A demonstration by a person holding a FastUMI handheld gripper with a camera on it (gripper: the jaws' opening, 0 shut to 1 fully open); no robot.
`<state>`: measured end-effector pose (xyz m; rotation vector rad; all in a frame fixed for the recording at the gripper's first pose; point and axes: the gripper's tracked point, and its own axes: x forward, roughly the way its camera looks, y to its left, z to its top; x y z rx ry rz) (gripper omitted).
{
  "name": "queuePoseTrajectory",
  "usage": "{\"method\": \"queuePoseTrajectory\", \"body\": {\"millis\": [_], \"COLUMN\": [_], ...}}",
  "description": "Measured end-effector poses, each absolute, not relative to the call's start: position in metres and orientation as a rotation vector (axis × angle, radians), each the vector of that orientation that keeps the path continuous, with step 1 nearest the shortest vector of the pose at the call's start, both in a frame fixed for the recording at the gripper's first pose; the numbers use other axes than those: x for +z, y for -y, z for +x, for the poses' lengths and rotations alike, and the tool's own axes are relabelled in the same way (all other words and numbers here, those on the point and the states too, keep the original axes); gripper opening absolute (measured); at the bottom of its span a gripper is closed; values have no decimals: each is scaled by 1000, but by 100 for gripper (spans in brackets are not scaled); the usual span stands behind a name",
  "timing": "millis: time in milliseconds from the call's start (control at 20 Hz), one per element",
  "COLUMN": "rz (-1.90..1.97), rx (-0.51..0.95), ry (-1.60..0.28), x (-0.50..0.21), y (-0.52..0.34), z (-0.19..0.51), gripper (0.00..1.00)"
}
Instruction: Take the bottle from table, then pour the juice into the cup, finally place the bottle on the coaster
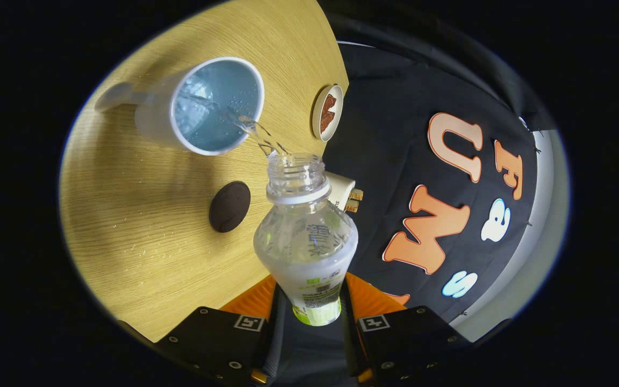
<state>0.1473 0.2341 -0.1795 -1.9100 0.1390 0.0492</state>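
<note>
My gripper is shut on a clear plastic bottle with a white and green label, both fingers pressing on its lower body. The uncapped bottle is tipped over, its mouth pointing at a white cup that stands beyond it on the wooden table. A thin stream of clear liquid runs from the bottle's mouth over the cup's rim, and liquid lies inside the cup. A dark round coaster rests on the table between the cup and my fingers, left of the bottle.
A small round white dish with something brown in it sits near the table's edge, right of the cup. A white plug with brass pins peeks out behind the bottle's neck. Past the table's edge hangs the black cloth wall.
</note>
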Motion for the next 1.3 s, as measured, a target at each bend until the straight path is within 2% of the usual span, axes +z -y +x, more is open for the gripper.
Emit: {"method": "queuePoseTrajectory", "body": {"millis": [1300], "rz": [-2070], "rx": [84], "ry": [-87], "x": [-167], "y": [-252], "z": [152], "gripper": [49]}}
